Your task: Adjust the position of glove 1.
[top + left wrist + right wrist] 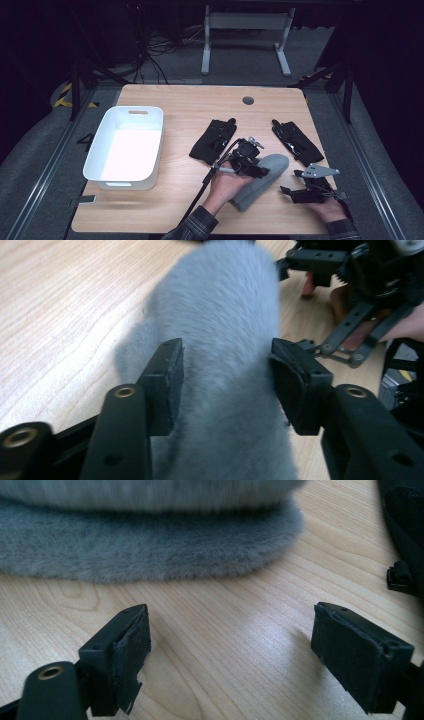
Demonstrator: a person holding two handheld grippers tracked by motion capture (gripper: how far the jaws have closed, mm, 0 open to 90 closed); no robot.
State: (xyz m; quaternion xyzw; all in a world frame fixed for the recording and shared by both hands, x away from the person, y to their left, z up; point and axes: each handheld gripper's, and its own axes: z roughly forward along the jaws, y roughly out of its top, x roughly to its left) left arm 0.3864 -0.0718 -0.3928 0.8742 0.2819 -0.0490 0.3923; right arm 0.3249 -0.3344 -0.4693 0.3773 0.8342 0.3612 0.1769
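Grey plush: a fuzzy slipper (pixel 262 180) is lying on the pale wooden table (pixel 185 105), toward the near right part of it, angled from the near edge up and to the right. The left gripper (pixel 264 171) is sitting over the slipper's middle. In the left gripper view its two black jaws are standing on either side of the grey fur (pixel 225 340), about half open; the pads look to be brushing the pile rather than pinching it, so nothing is being gripped. The right gripper (pixel 291 184) is resting low just to the right of the slipper, pointing toward it. In the right gripper view its jaws are standing wide apart over bare wood, with nothing between them, and the slipper's furry sole edge (pixel 150 545) is lying just ahead of the tips. Two black gloves are lying farther back on the table: one (pixel 214 140) behind the left gripper, the other (pixel 297 141) behind the right gripper, well apart from each other. A white plastic bin (pixel 157 150) is standing on the left part of the table, well apart from the slipper. The sleeve (pixel 197 225) of the left arm is plaid.
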